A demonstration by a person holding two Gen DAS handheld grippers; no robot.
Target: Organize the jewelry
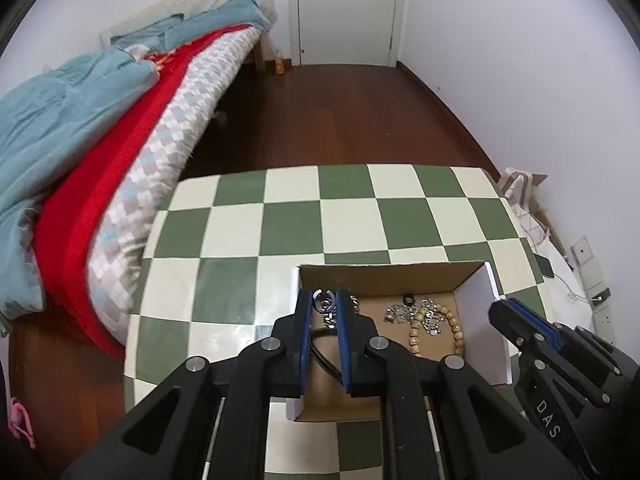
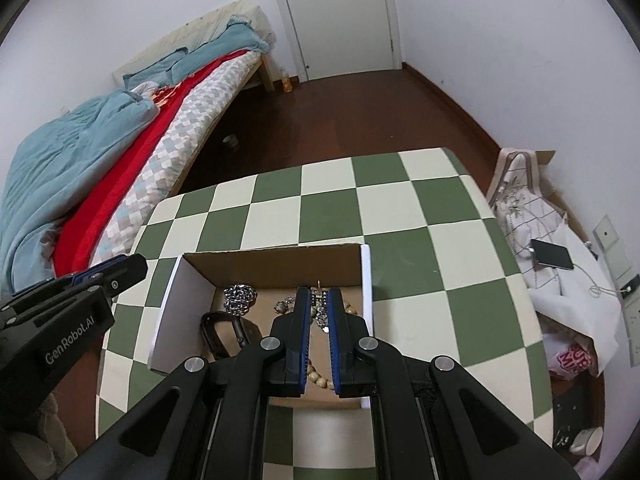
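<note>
- Left wrist view: the left gripper was held over the cardboard box on the checkered table. Its 2 fingers were clamped on a silver ring. A wooden bead bracelet lay inside the box.
- Right wrist view: the right gripper was positioned over the same box, 2 fingers narrowly apart, nothing gripped. A silver chain and black strap lay within.

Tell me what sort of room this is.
Most likely a bedroom: a bed with a blue quilt, a closed door, and a small checkered table holding a cardboard box of jewelry.
</note>
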